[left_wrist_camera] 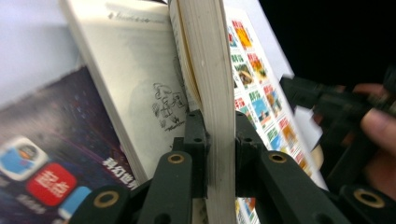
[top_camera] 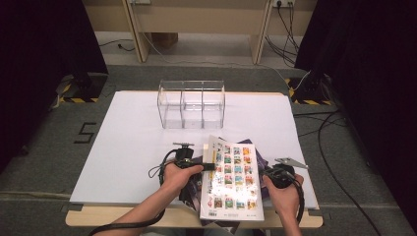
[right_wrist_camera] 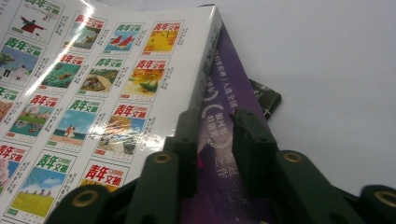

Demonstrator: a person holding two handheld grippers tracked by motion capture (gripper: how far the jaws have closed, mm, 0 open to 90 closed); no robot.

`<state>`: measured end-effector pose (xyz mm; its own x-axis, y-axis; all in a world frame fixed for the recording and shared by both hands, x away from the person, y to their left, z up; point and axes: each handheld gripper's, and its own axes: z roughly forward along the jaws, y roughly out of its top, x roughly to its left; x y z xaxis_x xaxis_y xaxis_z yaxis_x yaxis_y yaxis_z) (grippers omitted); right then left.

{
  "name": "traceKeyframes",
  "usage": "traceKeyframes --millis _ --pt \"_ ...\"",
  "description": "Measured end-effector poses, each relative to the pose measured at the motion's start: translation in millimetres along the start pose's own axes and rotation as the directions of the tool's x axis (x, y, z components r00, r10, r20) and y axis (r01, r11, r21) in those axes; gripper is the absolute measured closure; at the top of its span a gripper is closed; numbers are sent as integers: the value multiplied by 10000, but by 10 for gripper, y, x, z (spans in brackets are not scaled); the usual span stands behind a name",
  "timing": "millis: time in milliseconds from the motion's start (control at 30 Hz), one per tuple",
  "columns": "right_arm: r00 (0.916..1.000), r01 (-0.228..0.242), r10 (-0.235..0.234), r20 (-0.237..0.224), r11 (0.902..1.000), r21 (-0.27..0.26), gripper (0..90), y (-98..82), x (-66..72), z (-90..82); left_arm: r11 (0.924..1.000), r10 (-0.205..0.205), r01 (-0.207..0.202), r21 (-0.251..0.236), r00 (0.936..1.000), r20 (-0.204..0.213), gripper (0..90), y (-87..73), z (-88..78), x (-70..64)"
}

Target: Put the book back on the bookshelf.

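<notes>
Near the counter's front edge, a white-covered book [top_camera: 232, 179] lifted over a purple book [right_wrist_camera: 219, 140], its left page edge clamped by the left gripper [left_wrist_camera: 219, 140], the right gripper [right_wrist_camera: 212, 133] held open at its right edge, nothing pinched.

The magazine [top_camera: 232, 181] covers most of the purple book [top_camera: 259, 162] beneath it, and its near corner overhangs the table [top_camera: 128, 142] edge. In the left gripper view, the person's hand [left_wrist_camera: 376, 126] is blurred and cut off at the right edge.
</notes>
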<state>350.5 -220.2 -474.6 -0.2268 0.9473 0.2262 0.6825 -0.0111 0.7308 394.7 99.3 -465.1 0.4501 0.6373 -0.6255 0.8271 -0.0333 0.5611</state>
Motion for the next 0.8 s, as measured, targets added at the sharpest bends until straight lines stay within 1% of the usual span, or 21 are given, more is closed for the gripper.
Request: traceKeyframes --millis 33,67,100,167,200,233,267,300,333,400,433,500,533,567,633,700,733,767,800 --pt "9998 -92 91 -172 10000 -37 635 20 -14 -5 10000 73 -73 61 10000 -1 794 5 -23 8" --pt "9986 -326 323 -425 9994 -81 616 47 -24 -12 9999 109 -109 99 9999 -20 794 5 -43 26" --pt "9972 -454 444 -609 9989 -145 606 81 -29 -15 9999 59 -58 134 10000 -73 793 2 -66 50" --pt "9970 -311 297 -721 9993 -187 584 170 -9 -18 9996 29 -25 271 9999 -164 794 2 -124 115" --pt "9960 -319 303 -837 9993 -181 570 218 8 -7 9995 -59 65 306 9998 -205 794 2 -155 147" --pt "9960 -319 303 -837 9993 -181 570 218 8 -7 9995 -59 65 306 9998 -205 794 2 -155 147" --pt "9926 -348 348 -1166 9994 17 540 314 45 49 9993 85 -70 371 9992 -394 794 7 -212 192" --pt "9917 -316 330 -1242 9994 133 523 349 63 79 9992 56 -38 401 9990 -451 794 7 -254 224" --pt "9893 -260 301 -1429 9992 303 509 406 92 141 9990 14 7 449 9989 -469 794 3 -280 253" --pt "9816 -399 525 -1837 9966 715 490 493 144 265 9989 -119 140 446 9988 -476 793 -13 -315 307" --pt "9790 -347 514 -1971 9956 870 486 532 169 334 9989 -135 155 442 9989 -452 792 -22 -326 325" --pt "9751 -369 622 -2127 9920 1210 478 593 211 451 9990 -149 167 415 9990 -416 792 -35 -333 343" --pt "9736 -357 680 -2178 9883 1486 477 633 240 520 9990 -147 163 408 9991 -406 791 -38 -333 349" --pt "9732 -305 649 -2208 9873 1561 478 660 252 569 9990 -151 168 421 9991 -386 790 -39 -333 356" --pt "9733 -361 719 -2182 9859 1636 477 710 263 642 9989 -195 209 410 9992 -347 790 -41 -331 367" --pt "9724 -428 796 -2194 9849 1677 478 733 263 670 9990 -205 219 399 9992 -352 789 -45 -330 371" --pt "9727 -425 799 -2177 9843 1715 478 774 259 727 9992 -198 209 332 9993 -312 789 -56 -330 379" --pt "9727 -425 799 -2177 9843 1715 478 774 259 727 9992 -198 209 332 9993 -312 788 -56 -330 379" --pt "9694 -484 906 -2280 9817 1843 478 800 249 794 9993 -232 240 279 9993 -291 788 -65 -330 386"
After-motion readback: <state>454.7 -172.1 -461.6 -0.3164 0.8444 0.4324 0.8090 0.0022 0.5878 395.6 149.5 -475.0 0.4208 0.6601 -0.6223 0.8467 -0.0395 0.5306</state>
